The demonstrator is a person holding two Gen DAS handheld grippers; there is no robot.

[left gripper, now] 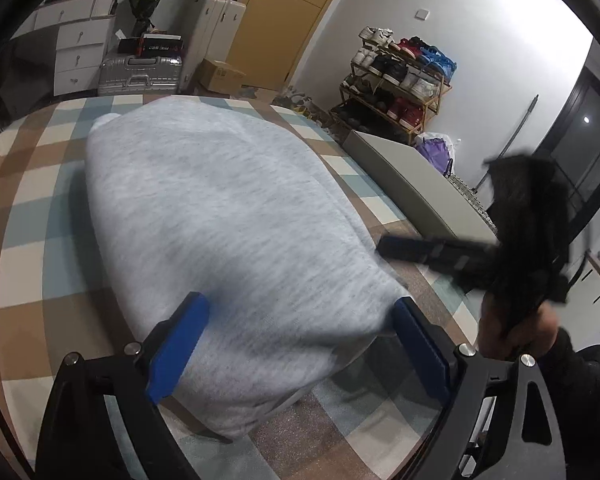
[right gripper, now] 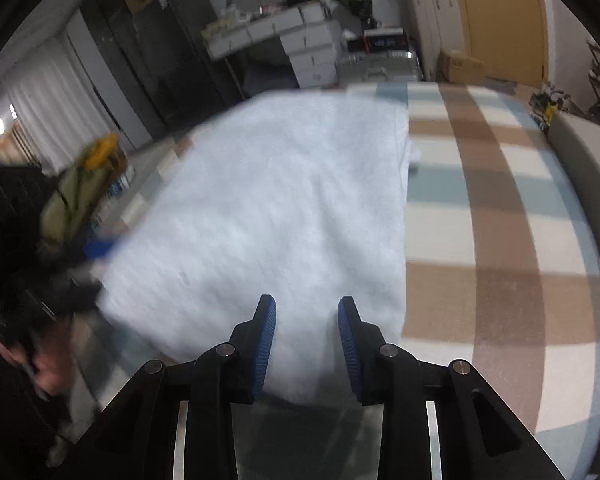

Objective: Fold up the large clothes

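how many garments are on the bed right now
1: a light grey garment lies folded along the checked bed cover, its near edge between the open fingers of the left gripper. Anything under it or off-frame can't be seen.

Light grey garment [left gripper: 224,216] lying folded and flat on the checked bed cover [left gripper: 32,216], long side running away

text: none legible | black box [left gripper: 156,45]: lettering blurred
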